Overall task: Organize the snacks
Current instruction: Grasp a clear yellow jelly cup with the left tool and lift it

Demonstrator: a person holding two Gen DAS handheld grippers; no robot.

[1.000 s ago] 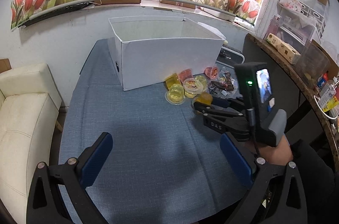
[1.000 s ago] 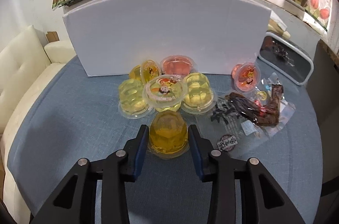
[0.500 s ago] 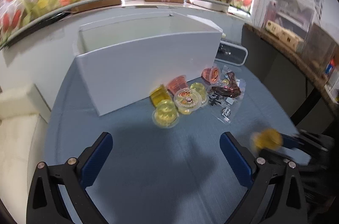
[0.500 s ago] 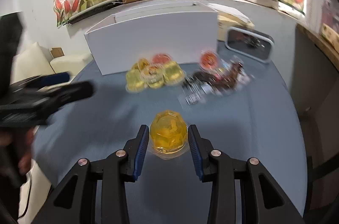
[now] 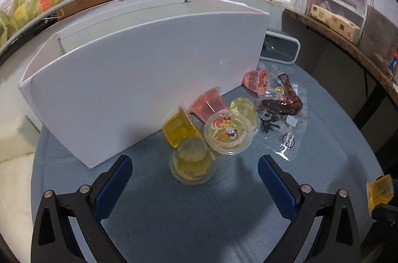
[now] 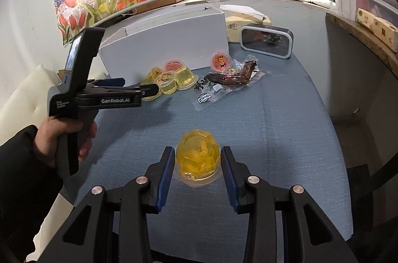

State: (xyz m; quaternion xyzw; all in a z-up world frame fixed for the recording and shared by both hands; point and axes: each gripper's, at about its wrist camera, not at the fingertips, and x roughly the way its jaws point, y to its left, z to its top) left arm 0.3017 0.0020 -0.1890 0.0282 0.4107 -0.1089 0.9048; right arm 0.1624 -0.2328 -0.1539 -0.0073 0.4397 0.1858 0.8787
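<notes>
My right gripper is shut on an orange-yellow jelly cup, held above the blue table cloth near the front edge; the same cup shows at the right border of the left wrist view. My left gripper is open, its blue pads either side of a pale yellow jelly cup without touching it. Behind that cup lie a tipped yellow cup, a lidded cup with a cartoon label, two pink cups and a clear bag of dark snacks. A white open box stands behind them.
A small grey-framed clock and a tissue pack sit at the back right of the table. A cream sofa is at the left. Shelves with boxes stand at the right. A person's hand grips the left tool.
My right gripper has lifted the orange-yellow cup out of the pile and drawn it back toward the table's front. My left gripper has swung in close to the pile, over the pale yellow cup.
</notes>
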